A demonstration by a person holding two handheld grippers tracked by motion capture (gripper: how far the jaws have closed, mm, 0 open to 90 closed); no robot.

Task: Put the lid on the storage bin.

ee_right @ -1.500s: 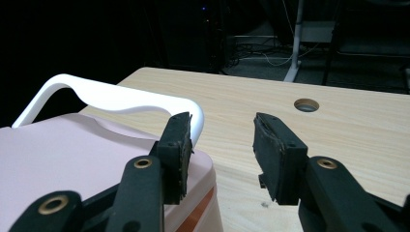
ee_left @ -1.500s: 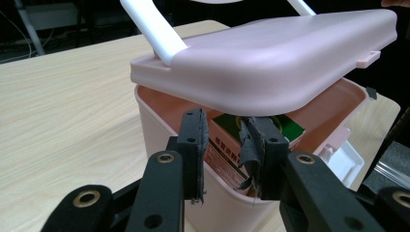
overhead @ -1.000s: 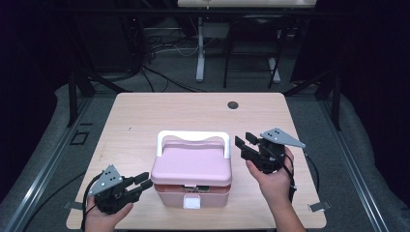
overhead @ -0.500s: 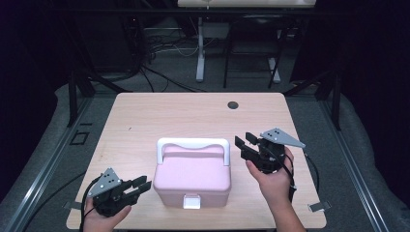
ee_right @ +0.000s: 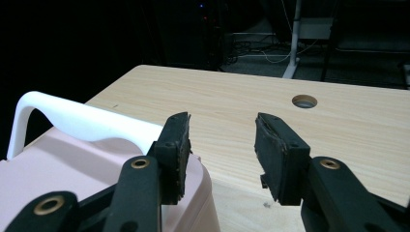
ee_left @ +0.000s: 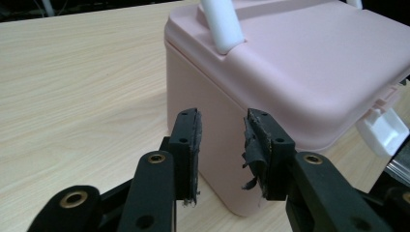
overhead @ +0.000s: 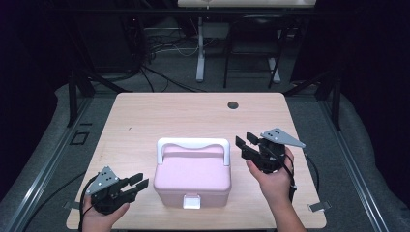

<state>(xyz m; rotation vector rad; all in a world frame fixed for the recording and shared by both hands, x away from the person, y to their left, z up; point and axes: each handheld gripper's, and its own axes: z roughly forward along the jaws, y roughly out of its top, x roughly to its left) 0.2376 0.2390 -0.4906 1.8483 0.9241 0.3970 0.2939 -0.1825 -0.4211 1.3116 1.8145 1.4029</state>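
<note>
No legible text anywhere.

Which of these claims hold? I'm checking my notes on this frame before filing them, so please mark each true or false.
1. The pink box has its lid shut. True.
2. The white handle lies folded flat on the lid. False: it stands upright at the back of the lid.
3. The left tongs grip the box's white latch. False: their jaws stand open beside the box's left wall, with nothing between them, and have just been opening.
4. The right tongs are open, near the box's right side. True.
5. A round hole sits in the table beyond the box. True.
</note>
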